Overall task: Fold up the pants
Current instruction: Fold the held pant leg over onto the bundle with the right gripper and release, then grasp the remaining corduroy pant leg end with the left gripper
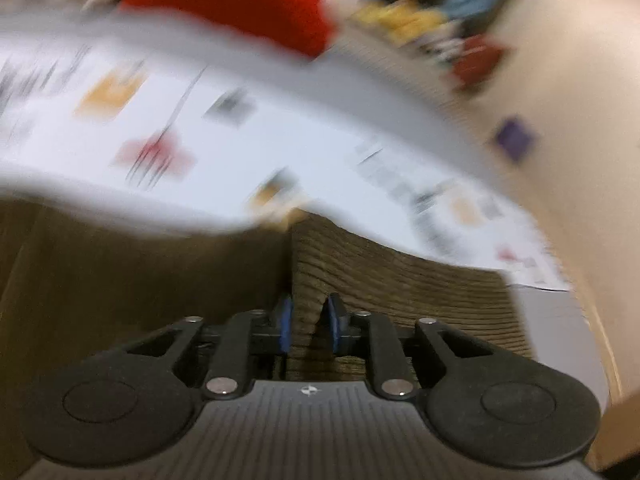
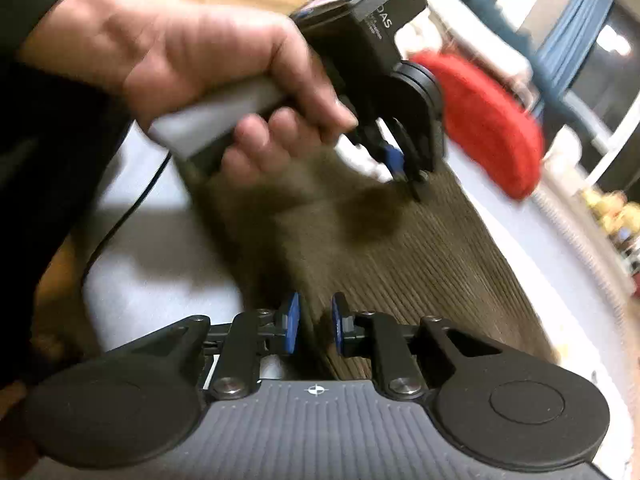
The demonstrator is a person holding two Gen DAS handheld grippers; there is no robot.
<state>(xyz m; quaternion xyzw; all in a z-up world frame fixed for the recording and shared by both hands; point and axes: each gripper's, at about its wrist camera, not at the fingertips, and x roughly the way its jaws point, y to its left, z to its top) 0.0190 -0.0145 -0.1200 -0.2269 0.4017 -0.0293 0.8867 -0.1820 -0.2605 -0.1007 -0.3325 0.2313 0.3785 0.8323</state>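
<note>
I am gripping a fold of the brown corduroy pants (image 1: 400, 280) with the left tongs (image 1: 308, 326), both blue pads pressing the ribbed cloth, and in the right wrist view those same left tongs (image 2: 404, 168), held by a hand (image 2: 208, 64), are biting the far part of the pants. I am pinching the near edge of the pants (image 2: 380, 248) in the right tongs (image 2: 316, 326), cloth filling the narrow gap between the pads. The pants are lying across a pale printed sheet (image 1: 224, 136) covering the desk, with a red fuzzy item (image 2: 488, 124) sitting near its far edge.
</note>
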